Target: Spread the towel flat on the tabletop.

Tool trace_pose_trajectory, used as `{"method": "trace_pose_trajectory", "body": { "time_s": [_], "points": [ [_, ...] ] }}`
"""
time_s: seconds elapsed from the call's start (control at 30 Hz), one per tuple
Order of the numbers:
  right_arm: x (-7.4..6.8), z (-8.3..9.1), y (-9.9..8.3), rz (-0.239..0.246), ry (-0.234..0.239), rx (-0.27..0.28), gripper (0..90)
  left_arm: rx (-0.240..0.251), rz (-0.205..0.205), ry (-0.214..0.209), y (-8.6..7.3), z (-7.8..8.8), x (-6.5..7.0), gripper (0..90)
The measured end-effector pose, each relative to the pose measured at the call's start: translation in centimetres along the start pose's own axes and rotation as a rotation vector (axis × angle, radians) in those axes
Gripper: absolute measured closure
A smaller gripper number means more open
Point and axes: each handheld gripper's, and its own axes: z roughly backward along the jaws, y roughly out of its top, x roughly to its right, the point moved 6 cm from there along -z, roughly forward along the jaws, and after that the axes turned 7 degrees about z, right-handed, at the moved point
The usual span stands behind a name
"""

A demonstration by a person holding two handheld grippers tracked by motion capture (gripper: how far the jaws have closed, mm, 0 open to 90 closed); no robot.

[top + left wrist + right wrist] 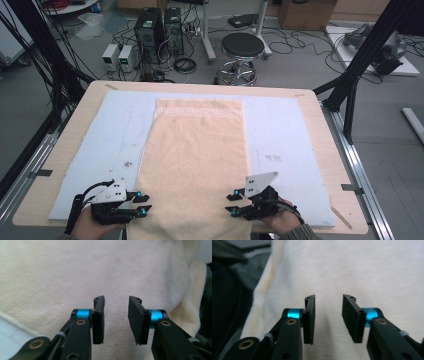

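The cream towel (195, 160) lay flat along the desk (320, 150), both left tongs (145, 204) and right tongs (231, 203) released at its near corners, apparently poised to pinch them next for a fold.

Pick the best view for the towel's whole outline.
High view: the cream towel lies flat on the pale mat, every edge visible but the near one. Both gripper views give close-up pile and one side edge between open jaws.

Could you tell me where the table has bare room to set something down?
Two bare strips of the pale blue mat flank the cream towel, left and right. The near edge is crowded: the left gripper and right gripper, both open, sit at the towel's near corners.
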Motion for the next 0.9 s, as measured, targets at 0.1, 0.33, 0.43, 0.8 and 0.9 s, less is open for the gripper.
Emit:
{"method": "trace_pose_trajectory", "body": {
  "time_s": [0.1, 0.33, 0.43, 0.8, 0.9],
  "points": [
    [1.4, 0.7, 0.0, -0.056, -0.050, 0.040, 53.3, 0.039, 0.020, 0.022, 0.6, 0.3, -0.5, 59.5],
    [4.3, 1.2, 0.0, -0.144, -0.122, 0.048, 36.5, 0.098, 0.059, 0.068, 1.9, 0.5, -1.9, 46.7],
    [5.4, 1.2, 0.1, -0.178, -0.145, 0.051, 29.7, 0.107, 0.067, 0.088, 2.5, 0.5, -2.4, 42.7],
    [8.7, 1.5, 1.8, -0.185, -0.214, 0.050, 20.9, 0.133, 0.093, 0.132, 5.1, 0.4, -4.5, 32.0],
    [9.3, 1.6, 2.1, -0.177, -0.219, 0.043, 20.5, 0.135, 0.093, 0.136, 5.6, 0.3, -4.8, 31.2]
  ]
}}
